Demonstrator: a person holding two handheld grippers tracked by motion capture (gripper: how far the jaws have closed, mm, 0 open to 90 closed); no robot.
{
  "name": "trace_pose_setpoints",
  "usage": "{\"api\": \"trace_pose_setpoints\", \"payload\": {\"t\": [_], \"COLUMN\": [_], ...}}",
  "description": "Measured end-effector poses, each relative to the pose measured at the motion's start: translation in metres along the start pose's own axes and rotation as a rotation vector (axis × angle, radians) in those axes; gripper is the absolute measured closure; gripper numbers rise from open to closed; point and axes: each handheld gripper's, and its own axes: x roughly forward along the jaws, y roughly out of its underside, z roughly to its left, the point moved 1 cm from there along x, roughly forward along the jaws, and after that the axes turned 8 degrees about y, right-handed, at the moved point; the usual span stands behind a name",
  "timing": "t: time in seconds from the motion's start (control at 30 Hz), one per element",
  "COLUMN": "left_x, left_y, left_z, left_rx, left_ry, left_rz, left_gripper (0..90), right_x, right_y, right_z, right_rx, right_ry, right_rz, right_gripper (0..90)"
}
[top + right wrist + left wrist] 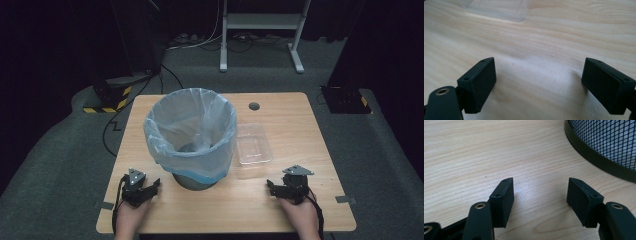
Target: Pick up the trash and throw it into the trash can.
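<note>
A mesh waste bin (pixel 192 135) lined with a pale blue plastic bag stands in the middle of the wooden table (pixel 290 115). Right of it lies a clear plastic tray (pixel 253 143). My left gripper (pixel 156 185) rests near the front left edge, open and empty, its tips pointing toward the bin's base. In the left gripper view the bin's dark rim and mesh (pixel 609 142) curve in at the upper right, beyond the left gripper (pixel 541 187). My right gripper (pixel 270 186) rests at the front right, open and empty. In the right gripper view the clear tray's corner (pixel 499 8) lies ahead of the right gripper (pixel 539 68).
A round cable hole (pixel 254 106) sits in the table's far edge. Beyond the table, a white metal stand (pixel 260 30) and cables lie on the grey carpet. Dark equipment with yellow-black hazard tape (pixel 112 97) stands at the far left.
</note>
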Motion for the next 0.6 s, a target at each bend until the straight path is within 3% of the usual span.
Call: {"api": "trace_pose_setpoints", "payload": {"t": [0.2,0.3,0.37,0.4,0.47,0.5,0.53,0.6], "left_x": [0.000,0.000,0.000,0.000,0.000,0.000,0.000,0.001], "left_y": [0.000,0.000,0.000,0.000,0.000,0.000,0.000,0.000], "left_z": [0.000,0.000,0.000,0.001,0.001,0.001,0.001,0.001], "left_rx": [0.000,0.000,0.003,0.004,0.005,0.005,0.006,0.004], "left_ry": [0.001,0.002,0.005,0.006,0.006,0.007,0.009,0.015], "left_rz": [0.000,0.000,0.003,0.004,0.004,0.004,0.005,0.001], "left_gripper": [38.5,38.5,38.5,38.5,38.5,38.5,38.5,38.3], "right_x": [-0.005,-0.006,-0.009,-0.018,-0.022,-0.026,-0.033,-0.033], "right_y": [0.005,0.005,0.005,-0.001,-0.005,-0.010,-0.030,-0.040], "right_z": [0.000,0.000,0.001,0.006,0.008,0.010,0.017,0.021], "right_rx": [-0.011,-0.003,0.012,0.020,0.028,0.039,0.079,0.080], "right_ry": [-0.007,0.006,0.018,0.022,0.023,0.018,-0.009,-0.016], "right_rz": [-0.006,-0.019,-0.051,-0.115,-0.139,-0.166,-0.226,-0.245], "right_gripper": [13.5,18.8,18.5,17.2,17.2,17.0,16.5,16.3]}}
